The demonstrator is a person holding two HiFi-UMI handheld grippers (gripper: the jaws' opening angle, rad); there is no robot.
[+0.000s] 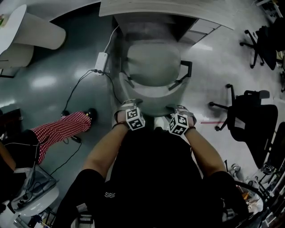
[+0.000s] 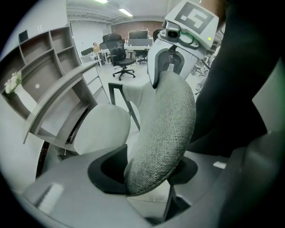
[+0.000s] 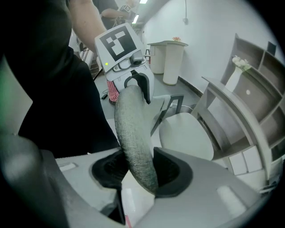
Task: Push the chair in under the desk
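Padding on the chair back (image 2: 164, 129) looks soft but stiff-framed, so its top edge, clamped by left gripper (image 2: 149, 171) and right gripper (image 3: 140, 171), suits pushing.

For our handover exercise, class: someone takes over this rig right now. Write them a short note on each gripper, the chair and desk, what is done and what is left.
Grippers: the left gripper is shut on the top edge of the chair's backrest. The right gripper is shut on the same edge, further right.
Things: the seat faces the desk, and nearly all of it is out in the open.
Done: both grips are taken.
Left: push the chair forward until the seat is under the desk. Mind the white power adapter on the floor at the chair's left.
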